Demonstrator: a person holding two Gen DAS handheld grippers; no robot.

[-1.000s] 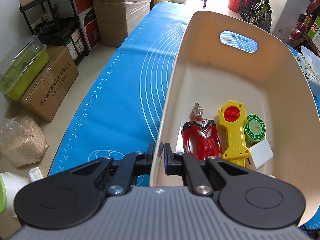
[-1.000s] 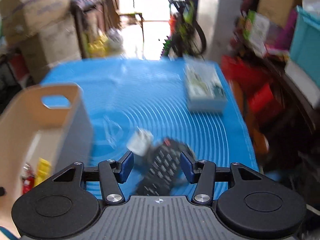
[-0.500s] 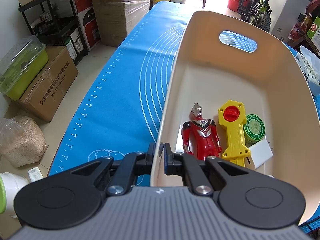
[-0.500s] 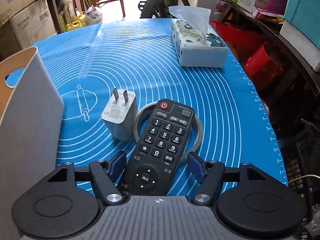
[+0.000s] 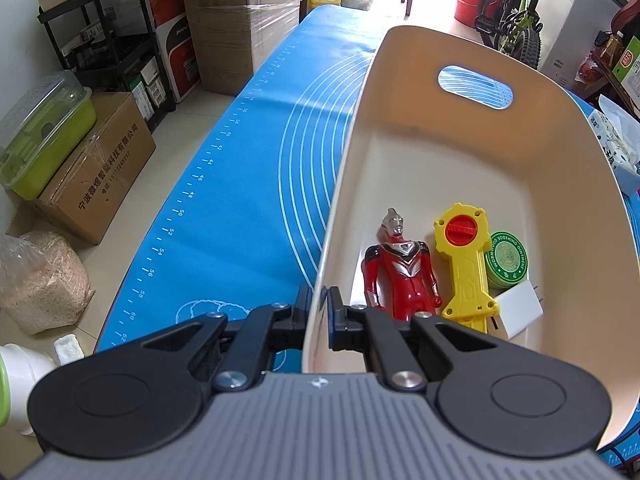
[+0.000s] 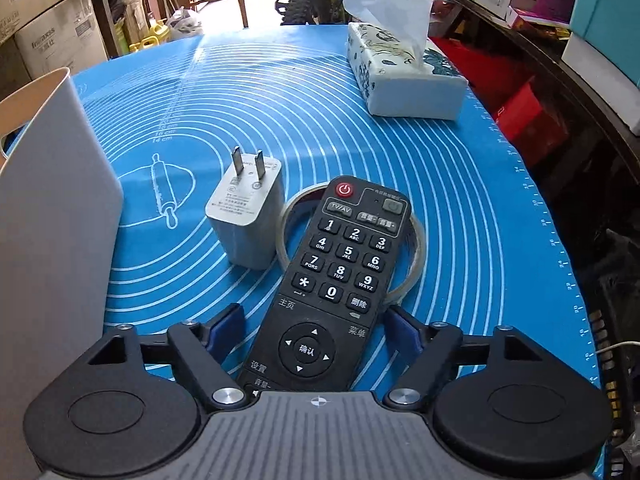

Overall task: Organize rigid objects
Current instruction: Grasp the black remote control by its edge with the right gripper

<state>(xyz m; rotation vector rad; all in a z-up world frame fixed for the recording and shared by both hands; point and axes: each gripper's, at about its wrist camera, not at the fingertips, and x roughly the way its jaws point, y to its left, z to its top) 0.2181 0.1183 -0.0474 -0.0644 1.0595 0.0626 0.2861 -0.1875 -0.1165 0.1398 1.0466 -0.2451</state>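
Note:
My left gripper (image 5: 318,306) is shut on the near rim of a cream bin (image 5: 460,152). Inside the bin lie a red toy figure (image 5: 398,268), a yellow toy key (image 5: 466,256), a green round tin (image 5: 506,260) and a white charger (image 5: 520,310). My right gripper (image 6: 316,322) is open, its fingers on either side of a black remote (image 6: 332,276) that lies on a clear tape roll (image 6: 412,268). The pads do not touch the remote. A white plug adapter (image 6: 246,212) stands just left of the remote. The bin's outer wall (image 6: 48,208) is at the left.
A blue baking mat (image 6: 320,120) covers the table. A tissue box (image 6: 400,76) sits at the far right of the mat. Cardboard boxes (image 5: 96,168), a shelf and a bag stand on the floor to the left. A bicycle (image 5: 512,24) is beyond the table.
My right gripper has dropped lower and moved forward over the remote, so its open fingers now flank the remote's lower half. The left gripper and bin have not moved.

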